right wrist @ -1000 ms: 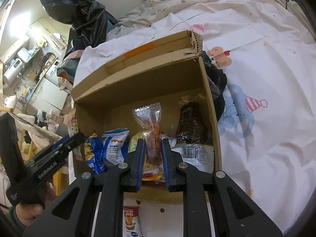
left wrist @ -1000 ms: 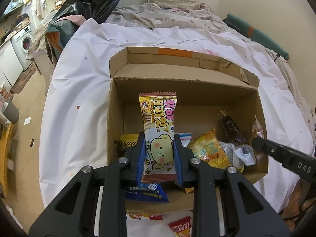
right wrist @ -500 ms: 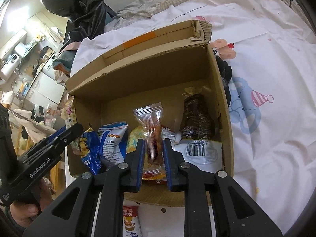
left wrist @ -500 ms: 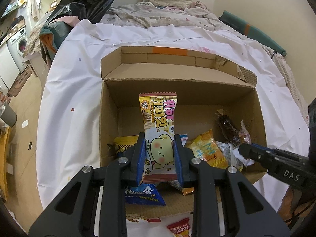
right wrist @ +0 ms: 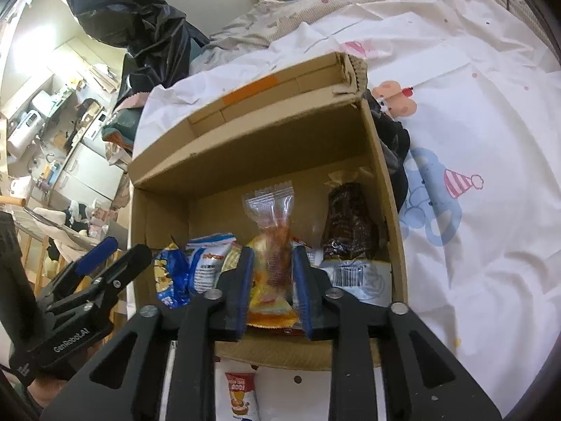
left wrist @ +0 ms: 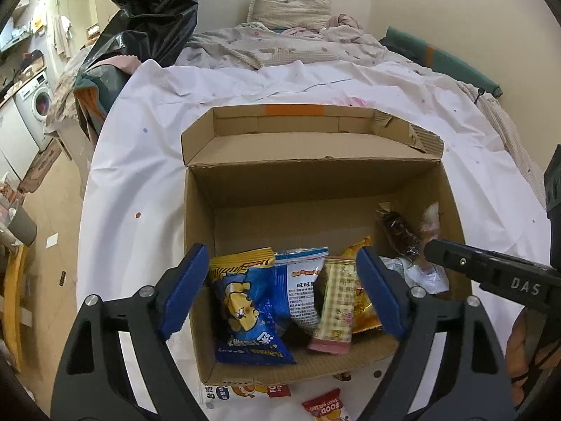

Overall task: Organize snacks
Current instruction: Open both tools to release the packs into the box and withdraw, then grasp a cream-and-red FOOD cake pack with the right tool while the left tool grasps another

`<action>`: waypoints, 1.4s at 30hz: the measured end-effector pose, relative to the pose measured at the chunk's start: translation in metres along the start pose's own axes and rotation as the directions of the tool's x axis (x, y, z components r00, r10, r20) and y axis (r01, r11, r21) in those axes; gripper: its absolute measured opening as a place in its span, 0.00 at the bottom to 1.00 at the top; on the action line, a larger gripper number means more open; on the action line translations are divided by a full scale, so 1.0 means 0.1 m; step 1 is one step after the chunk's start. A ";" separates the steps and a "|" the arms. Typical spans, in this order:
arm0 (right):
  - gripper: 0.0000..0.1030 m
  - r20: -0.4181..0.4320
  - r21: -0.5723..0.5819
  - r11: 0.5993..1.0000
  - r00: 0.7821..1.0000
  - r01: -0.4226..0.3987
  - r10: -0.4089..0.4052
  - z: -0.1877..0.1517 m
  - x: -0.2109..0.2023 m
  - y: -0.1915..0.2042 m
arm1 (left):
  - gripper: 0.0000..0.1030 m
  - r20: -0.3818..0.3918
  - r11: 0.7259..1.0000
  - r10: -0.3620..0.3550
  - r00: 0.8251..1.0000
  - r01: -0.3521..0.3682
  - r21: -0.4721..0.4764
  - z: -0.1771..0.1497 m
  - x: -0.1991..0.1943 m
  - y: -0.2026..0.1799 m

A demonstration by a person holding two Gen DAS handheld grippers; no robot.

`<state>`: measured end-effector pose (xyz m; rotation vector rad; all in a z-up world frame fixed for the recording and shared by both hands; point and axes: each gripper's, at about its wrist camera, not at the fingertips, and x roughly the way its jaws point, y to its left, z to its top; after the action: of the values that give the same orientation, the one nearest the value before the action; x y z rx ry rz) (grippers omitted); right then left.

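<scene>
Crinkling glossy packets (left wrist: pixel 245 301), corrugated cardboard box (left wrist: pixel 200 217)

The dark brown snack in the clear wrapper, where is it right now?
In both wrist views the dark brown snack in the clear wrapper leans against the right wall of the open cardboard box, behind a white barcoded packet.

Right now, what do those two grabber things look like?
Each hand-held gripper is black plastic with triangle-shaped holes in its arms, silver screws at the joints, and blue pads inside its fingers. The left hand-held gripper has "GenRobot.AI" in white letters on its side, seen from the right camera. The right hand-held gripper has "DAS" in white on its side, seen from the left camera.
</scene>
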<state>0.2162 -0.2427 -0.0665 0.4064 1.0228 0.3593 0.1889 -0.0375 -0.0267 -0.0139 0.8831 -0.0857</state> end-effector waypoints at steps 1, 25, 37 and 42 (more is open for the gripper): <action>0.53 0.005 0.003 1.000 1.000 -0.002 0.002 0.01 -0.01 0.00 | 0.81 0.000 1.000 -0.001 1.000 0.001 -0.009 0.00 0.00 0.02; 0.75 0.067 0.031 1.000 0.998 0.004 -0.006 -0.14 -0.35 -0.06 | 0.81 -0.027 0.997 0.056 0.998 -0.058 -0.053 -0.29 -0.26 0.35; 0.77 -0.003 0.004 1.000 1.000 -0.004 0.004 -0.51 -0.41 0.01 | 0.81 -0.096 0.990 0.067 0.993 -0.078 -0.118 -0.54 -0.41 0.72; 0.77 -0.106 -0.014 1.000 0.994 -0.021 0.019 -0.76 -0.26 0.06 | 0.81 -0.140 0.980 0.057 0.988 -0.083 -0.183 -0.63 -0.36 0.93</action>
<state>0.1367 -0.2377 -0.0791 0.3875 1.1199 0.4095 0.1237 0.0593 -0.0439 -0.1557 1.0234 0.0642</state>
